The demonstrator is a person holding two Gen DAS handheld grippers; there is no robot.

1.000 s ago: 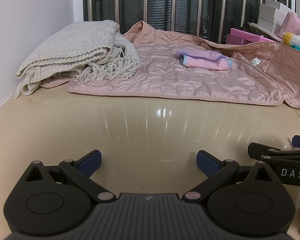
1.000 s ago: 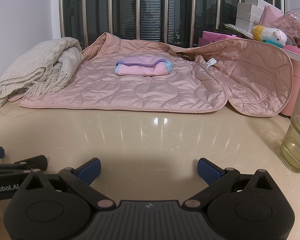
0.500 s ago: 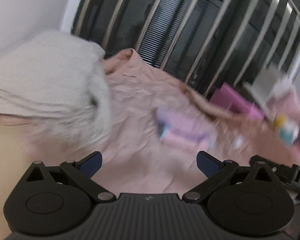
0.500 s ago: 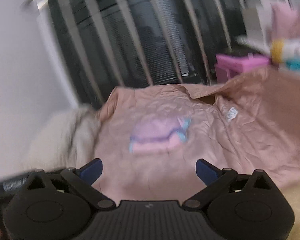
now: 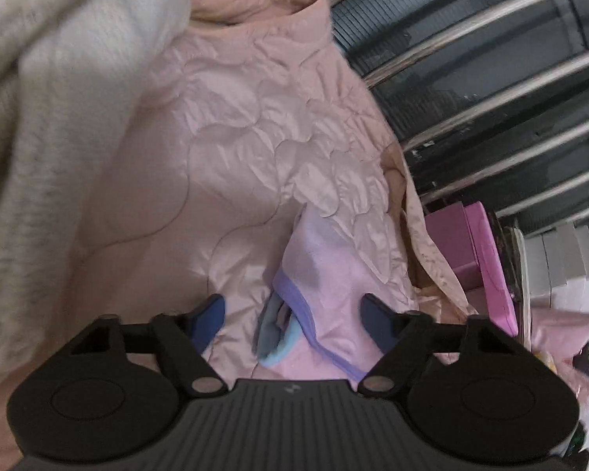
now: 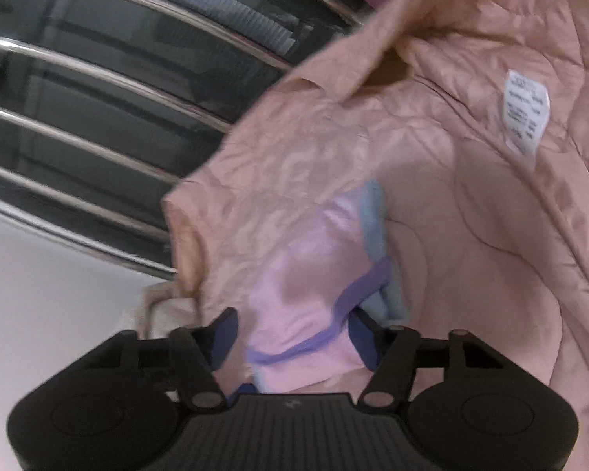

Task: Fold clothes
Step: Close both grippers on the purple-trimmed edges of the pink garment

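Pink, purple-trimmed and already folded small, a garment (image 5: 326,271) lies on the quilted pink jacket (image 5: 231,149), just ahead of both grippers. The left gripper (image 5: 292,312) hangs spread wide over its blue-edged end; the right gripper (image 6: 292,331), likewise released, straddles the opposite end, neither yet pinching cloth. The step looks like the reach for this piece; next, each gripper must close on one end only, leaving the jacket beneath. A cream knit throw (image 5: 31,137) bulks left of the left gripper.
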